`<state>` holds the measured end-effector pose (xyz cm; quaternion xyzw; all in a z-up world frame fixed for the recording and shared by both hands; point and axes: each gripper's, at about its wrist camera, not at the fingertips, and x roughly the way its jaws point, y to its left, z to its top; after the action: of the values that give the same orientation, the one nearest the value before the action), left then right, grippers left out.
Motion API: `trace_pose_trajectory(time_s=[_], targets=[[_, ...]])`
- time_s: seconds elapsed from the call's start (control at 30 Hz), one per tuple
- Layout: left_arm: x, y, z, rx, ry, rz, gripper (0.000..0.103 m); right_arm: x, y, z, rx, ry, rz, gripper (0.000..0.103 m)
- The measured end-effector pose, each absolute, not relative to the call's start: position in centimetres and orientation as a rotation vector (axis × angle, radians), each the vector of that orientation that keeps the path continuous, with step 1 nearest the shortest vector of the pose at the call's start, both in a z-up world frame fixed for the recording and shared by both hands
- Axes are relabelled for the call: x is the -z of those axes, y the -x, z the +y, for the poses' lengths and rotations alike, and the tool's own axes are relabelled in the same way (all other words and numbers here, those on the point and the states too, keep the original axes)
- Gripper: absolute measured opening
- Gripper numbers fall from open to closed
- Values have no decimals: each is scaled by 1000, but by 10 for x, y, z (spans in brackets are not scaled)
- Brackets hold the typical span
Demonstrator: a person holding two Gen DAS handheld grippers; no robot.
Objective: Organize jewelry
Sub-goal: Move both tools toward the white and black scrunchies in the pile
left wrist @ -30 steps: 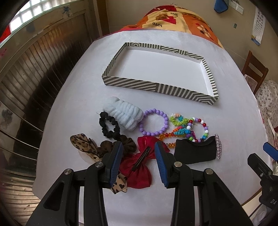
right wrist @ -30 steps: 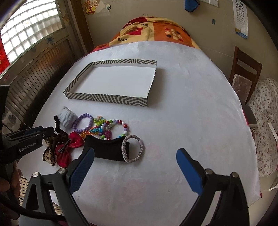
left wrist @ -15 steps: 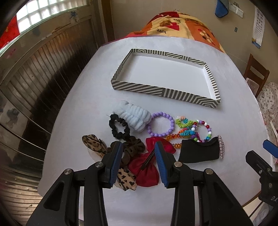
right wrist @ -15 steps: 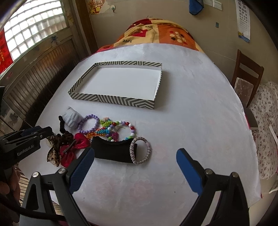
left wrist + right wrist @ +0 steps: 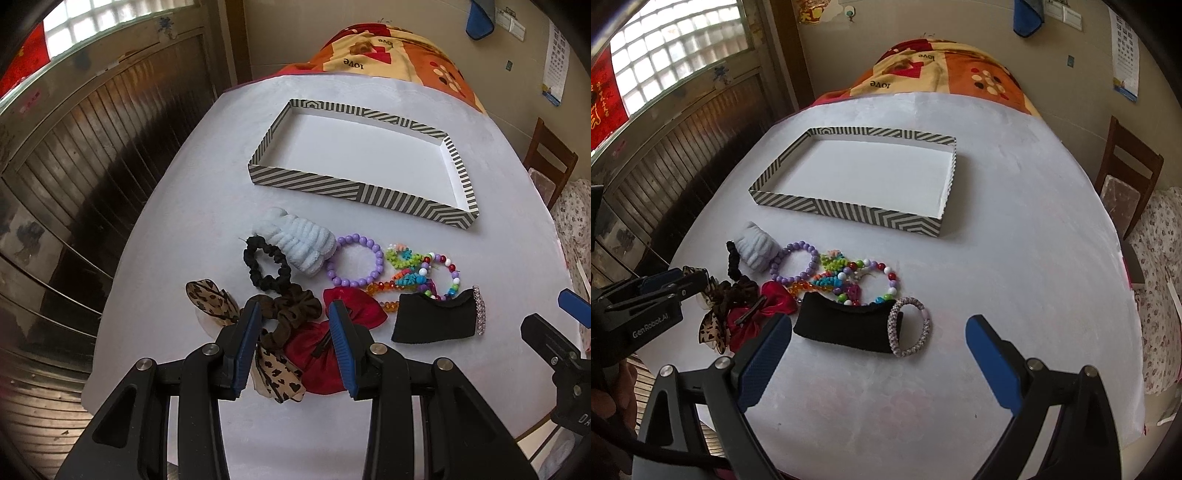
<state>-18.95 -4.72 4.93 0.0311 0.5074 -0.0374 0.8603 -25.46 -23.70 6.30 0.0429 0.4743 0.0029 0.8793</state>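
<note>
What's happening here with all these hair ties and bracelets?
A person holds two grippers over a pile of accessories on a white table. The left gripper hangs open above the red bow and brown scrunchie; the right gripper is open near the black band. The striped tray has nothing in it yet.

From my left wrist view, the left gripper (image 5: 295,343) covers part of the red bow (image 5: 317,365) and the leopard bow (image 5: 273,373). The right gripper (image 5: 576,306) is cut off at the frame's edge. The black band (image 5: 846,325) hides some beads.
</note>
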Motion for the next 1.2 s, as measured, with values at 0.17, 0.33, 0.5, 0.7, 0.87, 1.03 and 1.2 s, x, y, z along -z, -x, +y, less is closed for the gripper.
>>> trace_pose_trajectory(time_s=[0.17,0.33,0.5,0.7,0.87,1.03,1.2], targets=[[-49,188,-43,71,-62,1065,28,-62,252,-236,-9,-94,990,98],[-49,186,-41,66,-61,1064,28,-60,249,-236,-15,-99,992,98],[-47,185,-41,64,-63,1066,28,-58,247,-237,-23,-103,993,98],[-47,182,-35,57,-55,1067,28,-55,242,-237,-29,-103,999,98],[-45,179,-32,49,-54,1072,28,-52,238,-238,-37,-104,1004,98],[-44,178,-31,48,-53,1075,28,-50,235,-235,-40,-101,1012,98],[-44,178,-31,49,-53,1079,28,-49,235,-233,-45,-96,1014,98]])
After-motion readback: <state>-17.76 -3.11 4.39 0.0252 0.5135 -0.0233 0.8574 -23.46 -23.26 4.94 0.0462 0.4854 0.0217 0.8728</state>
